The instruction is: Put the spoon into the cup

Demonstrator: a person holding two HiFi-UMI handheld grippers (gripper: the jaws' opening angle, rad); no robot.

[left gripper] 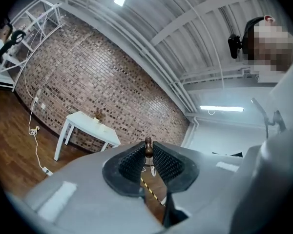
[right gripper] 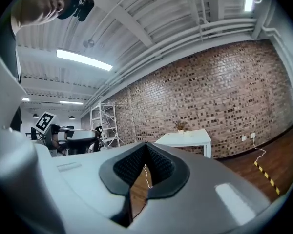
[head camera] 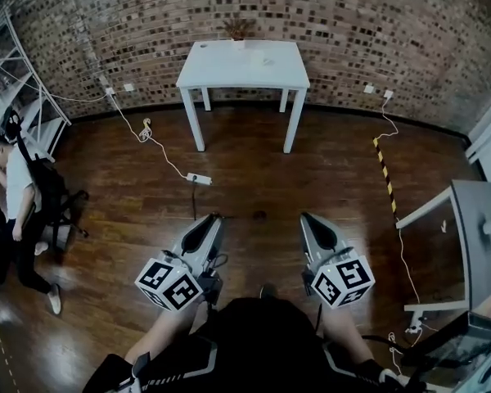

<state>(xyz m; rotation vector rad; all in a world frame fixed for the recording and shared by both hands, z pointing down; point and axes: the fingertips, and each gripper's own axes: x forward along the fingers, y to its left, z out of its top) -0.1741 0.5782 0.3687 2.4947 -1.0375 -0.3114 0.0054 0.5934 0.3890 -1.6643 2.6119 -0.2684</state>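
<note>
Left hand-held gripper [head camera: 212,218] level, pinching knob [left gripper: 148,147], right [head camera: 305,217] level

No text or numbers are readable.

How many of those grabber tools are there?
2. The left gripper, lower left in the head view, pinches a small brown object; the right gripper beside it is shut, empty.

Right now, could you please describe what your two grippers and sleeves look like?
The left gripper and right gripper are pale grey wedges tapering to points, with black ribbed pads inside. Each carries a white cube printed with black square markers. The sleeves are black with white stripes.
</note>
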